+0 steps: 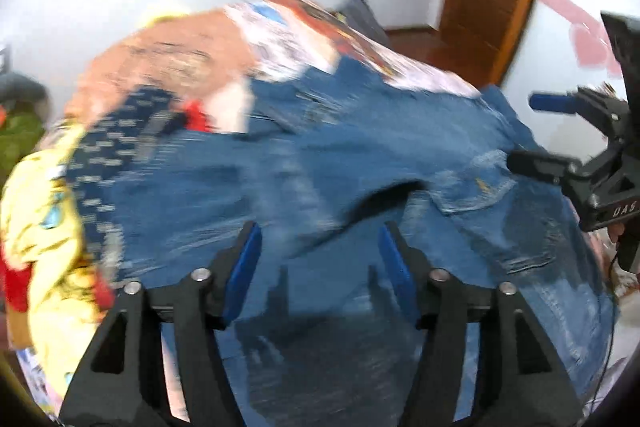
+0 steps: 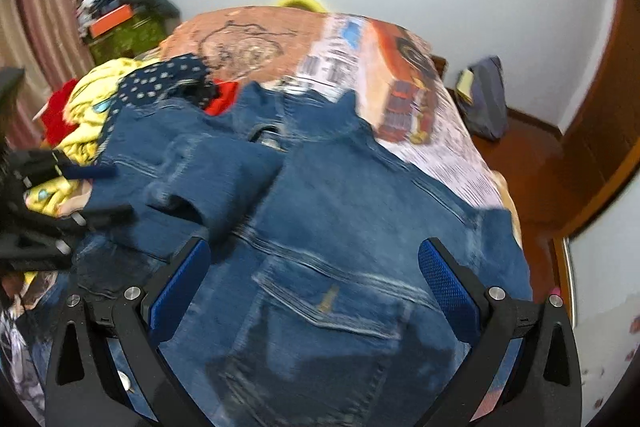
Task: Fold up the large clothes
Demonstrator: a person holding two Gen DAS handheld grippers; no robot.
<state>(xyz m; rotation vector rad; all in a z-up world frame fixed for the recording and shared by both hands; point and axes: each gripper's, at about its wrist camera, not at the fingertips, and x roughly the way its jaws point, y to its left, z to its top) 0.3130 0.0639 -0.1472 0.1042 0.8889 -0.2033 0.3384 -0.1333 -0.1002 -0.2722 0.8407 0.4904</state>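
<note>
1. The denim jacket (image 2: 328,211) lies spread on the bed (image 2: 400,75).
2. The left gripper (image 1: 320,263) hangs above it, fingers apart, holding nothing.
3. The right gripper (image 2: 314,291) has fingers wide apart, empty.

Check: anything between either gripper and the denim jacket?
Nothing visible. The denim jacket lies spread on the bed, directly under the open left gripper and the open right gripper, with only air between. The pile of other clothes sits off to the jacket's side, not over it.
</note>
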